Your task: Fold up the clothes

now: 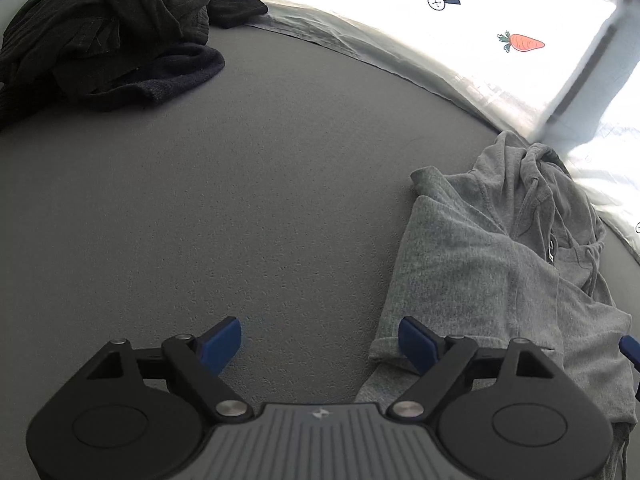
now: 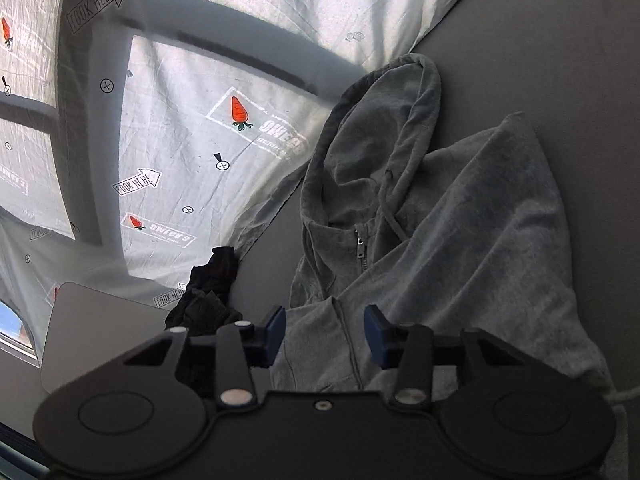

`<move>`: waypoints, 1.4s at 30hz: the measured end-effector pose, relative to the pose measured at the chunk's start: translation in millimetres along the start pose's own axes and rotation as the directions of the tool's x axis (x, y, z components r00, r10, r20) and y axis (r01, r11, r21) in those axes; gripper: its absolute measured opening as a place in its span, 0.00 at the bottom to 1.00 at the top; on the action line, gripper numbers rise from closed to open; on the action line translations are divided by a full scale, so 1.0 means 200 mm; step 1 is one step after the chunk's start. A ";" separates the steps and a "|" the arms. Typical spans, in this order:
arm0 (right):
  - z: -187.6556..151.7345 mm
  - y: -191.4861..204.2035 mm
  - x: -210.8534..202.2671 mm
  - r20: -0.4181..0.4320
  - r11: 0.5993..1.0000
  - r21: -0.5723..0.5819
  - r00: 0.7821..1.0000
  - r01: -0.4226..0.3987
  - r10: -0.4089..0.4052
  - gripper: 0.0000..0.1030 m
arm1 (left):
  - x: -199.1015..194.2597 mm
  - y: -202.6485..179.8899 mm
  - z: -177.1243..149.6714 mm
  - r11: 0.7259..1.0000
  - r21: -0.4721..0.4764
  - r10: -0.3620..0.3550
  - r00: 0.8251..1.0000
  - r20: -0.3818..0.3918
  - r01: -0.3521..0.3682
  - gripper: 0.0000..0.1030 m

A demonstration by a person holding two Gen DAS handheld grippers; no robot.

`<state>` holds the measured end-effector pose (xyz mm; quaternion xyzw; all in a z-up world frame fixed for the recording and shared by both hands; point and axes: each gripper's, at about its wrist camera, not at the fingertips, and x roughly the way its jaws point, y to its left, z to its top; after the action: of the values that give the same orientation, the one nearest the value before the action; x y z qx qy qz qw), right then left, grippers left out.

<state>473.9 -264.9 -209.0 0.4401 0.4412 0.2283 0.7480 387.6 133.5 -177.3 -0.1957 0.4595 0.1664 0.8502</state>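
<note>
The left gripper (image 1: 320,344) is being held tilted down over the grey surface (image 1: 260,200) at the bottom of the left wrist view, its blue pads (image 1: 220,344) standing wide apart with nothing clamped between them. At the upper left of that frame a heap of dark clothes (image 1: 108,32) is lying crumpled on the surface, and along the upper right a white printed sheet (image 1: 500,12) with carrot pictures is being lit brightly. The grey hoodie (image 1: 500,248) is lying at the right of the frame; its near hem is being touched or just overlapped by the right-hand pad, while the left-hand pad is hanging over bare surface.

In the right wrist view, the right gripper (image 2: 325,336) is being held at the bottom centre, its pads partly apart and not pressed on cloth. At the left of the frame the printed sheet is seen hanging, with a flat grey board (image 2: 92,332) at the lower left and a dark garment just to its right. The hoodie is spread from the centre to the right, hood towards the top and zip running down towards the fingers; its front panel is lying directly beyond and below the gap between them.
</note>
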 end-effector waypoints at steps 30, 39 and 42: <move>-0.07 0.25 0.08 -0.005 0.923 -0.369 0.993 0.108 -0.118 0.05 | -0.05 -0.14 0.03 0.993 0.114 -0.006 0.999 0.046 0.001 1.00; -0.05 0.10 -0.24 0.179 0.915 -0.310 0.961 0.259 -0.211 0.05 | -0.02 -0.38 0.00 0.958 0.285 0.013 0.998 0.056 -0.029 1.00; -0.09 0.01 -0.25 0.181 0.888 -0.321 0.941 0.331 -0.285 0.05 | 0.04 -0.41 -0.05 0.943 0.329 0.039 0.999 0.038 -0.049 1.00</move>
<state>432.9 -292.7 -187.5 0.2396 0.4092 0.1517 0.8672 422.1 58.3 -174.5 -0.0376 0.4719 0.1090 0.8741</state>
